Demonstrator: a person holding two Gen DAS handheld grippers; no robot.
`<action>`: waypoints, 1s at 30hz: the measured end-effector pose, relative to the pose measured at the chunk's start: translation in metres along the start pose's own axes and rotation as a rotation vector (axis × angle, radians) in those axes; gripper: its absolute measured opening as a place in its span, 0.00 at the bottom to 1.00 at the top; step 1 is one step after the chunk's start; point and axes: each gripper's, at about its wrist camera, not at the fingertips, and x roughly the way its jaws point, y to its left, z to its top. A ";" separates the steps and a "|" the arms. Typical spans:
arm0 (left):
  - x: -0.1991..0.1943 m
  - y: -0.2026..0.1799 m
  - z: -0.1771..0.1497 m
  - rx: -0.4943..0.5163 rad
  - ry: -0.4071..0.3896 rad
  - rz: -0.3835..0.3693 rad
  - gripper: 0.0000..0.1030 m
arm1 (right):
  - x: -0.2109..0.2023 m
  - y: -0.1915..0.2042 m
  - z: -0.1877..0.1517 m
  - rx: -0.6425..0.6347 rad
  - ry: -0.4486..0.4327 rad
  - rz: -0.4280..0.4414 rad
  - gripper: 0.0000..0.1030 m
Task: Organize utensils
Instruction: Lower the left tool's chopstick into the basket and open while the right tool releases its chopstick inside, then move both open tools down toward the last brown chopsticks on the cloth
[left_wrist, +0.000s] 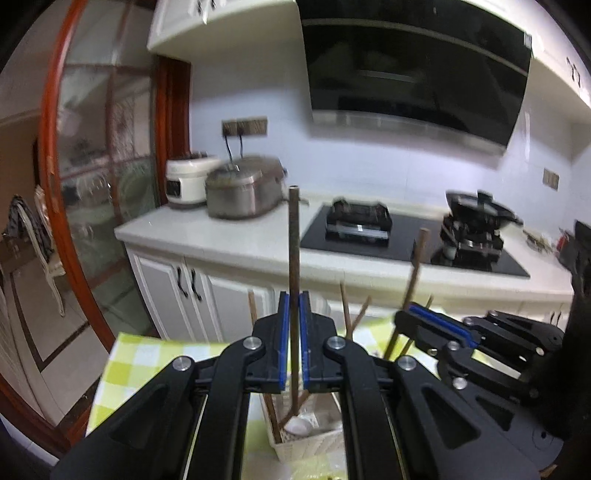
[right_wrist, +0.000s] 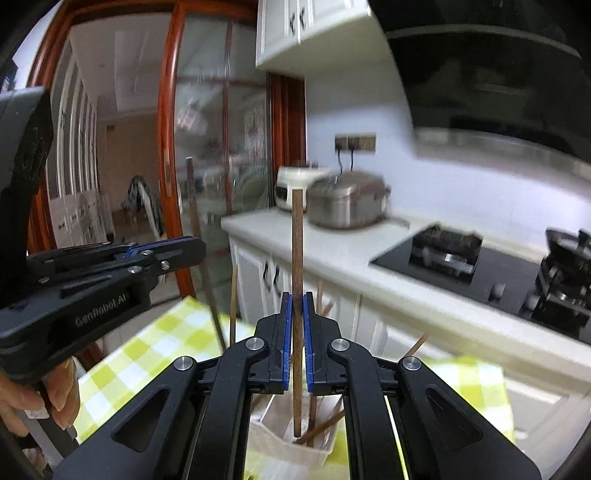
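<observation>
My left gripper (left_wrist: 294, 306) is shut on a brown chopstick (left_wrist: 294, 258) held upright, its lower end inside a white woven basket (left_wrist: 314, 441) below. My right gripper (right_wrist: 296, 306) is shut on another brown chopstick (right_wrist: 296, 251), also upright, its tip down in the same basket (right_wrist: 291, 446). Several other chopsticks lean in the basket. The right gripper shows at the right of the left wrist view (left_wrist: 424, 314), the left gripper at the left of the right wrist view (right_wrist: 184, 247). The basket stands on a yellow-green checked cloth (left_wrist: 147, 365).
Behind is a white kitchen counter (left_wrist: 229, 236) with two rice cookers (left_wrist: 240, 192), a black gas hob (left_wrist: 406, 236) with a wok (left_wrist: 480, 210), and a range hood above. A red-framed glass door (left_wrist: 92, 184) is at the left.
</observation>
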 end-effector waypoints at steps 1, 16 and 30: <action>0.007 0.000 -0.004 0.005 0.021 -0.005 0.05 | 0.008 0.000 -0.002 0.004 0.033 0.010 0.06; -0.001 0.039 -0.026 -0.098 0.016 0.083 0.54 | 0.005 -0.021 -0.024 0.103 0.043 -0.036 0.46; -0.107 0.045 -0.124 -0.188 -0.054 0.171 0.87 | -0.071 -0.015 -0.109 0.147 0.040 -0.087 0.46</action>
